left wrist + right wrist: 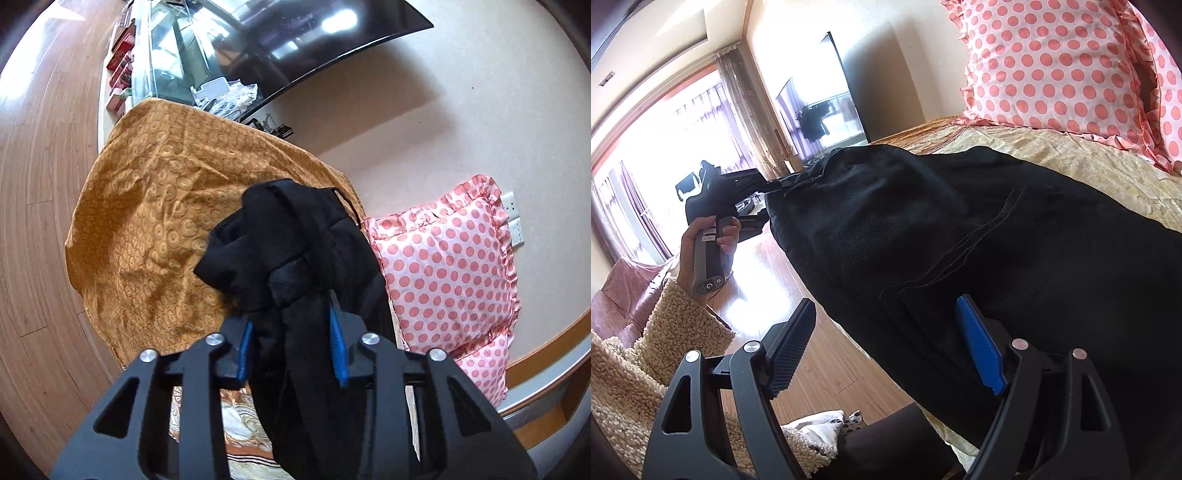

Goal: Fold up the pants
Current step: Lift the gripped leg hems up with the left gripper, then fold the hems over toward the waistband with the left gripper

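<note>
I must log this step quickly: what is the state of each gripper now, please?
Left gripper: jaws closed on the black pants.
Right gripper: jaws open, holding nothing; the pants lie just ahead of it.

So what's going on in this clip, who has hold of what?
A person is folding black pants on a bed with a gold bedspread, holding tongs in each hand. The left tongs have a bunch of the pants' fabric between their blue pads, gripping it at the far end. The right tongs are open at the near edge of the pants, not gripping. A pink dotted pillow sits beside the pants.
</note>
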A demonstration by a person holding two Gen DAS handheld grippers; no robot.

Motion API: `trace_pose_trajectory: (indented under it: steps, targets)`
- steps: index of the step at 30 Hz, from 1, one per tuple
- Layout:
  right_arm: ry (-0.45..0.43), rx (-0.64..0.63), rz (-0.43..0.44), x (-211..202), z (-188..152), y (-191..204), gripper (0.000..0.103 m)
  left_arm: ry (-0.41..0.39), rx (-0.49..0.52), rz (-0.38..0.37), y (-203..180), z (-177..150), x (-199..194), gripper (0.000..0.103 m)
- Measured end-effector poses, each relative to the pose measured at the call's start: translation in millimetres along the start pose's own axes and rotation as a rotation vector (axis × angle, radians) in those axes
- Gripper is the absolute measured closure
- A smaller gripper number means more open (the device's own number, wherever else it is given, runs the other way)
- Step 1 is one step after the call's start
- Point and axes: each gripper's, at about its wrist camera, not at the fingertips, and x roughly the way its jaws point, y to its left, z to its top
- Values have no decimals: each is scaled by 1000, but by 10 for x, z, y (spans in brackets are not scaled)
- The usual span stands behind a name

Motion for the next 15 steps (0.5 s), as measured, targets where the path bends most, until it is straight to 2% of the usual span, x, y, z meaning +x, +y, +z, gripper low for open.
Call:
trace_pose_trajectory:
  steps: [2,4,7,10,15]
  targets:
    - [0,-1,1,-5,0,2,24,-13,23,14,-32,-13,-34,81]
    - [-1,2,2,-14,2,1,24,-38,88,34,-164,-36,-86,90]
    - [-10,11,6,-43,2,-13,24,-80,229,35,-513,-97,-179,93]
    - [-28,24,10,-133,-21,-37,24,-90,358,-1,-943,-194,-238,94]
    - [-77,45,-10,-387,-64,-128,18,-22,547,-116,-1726,-542,-194,94]
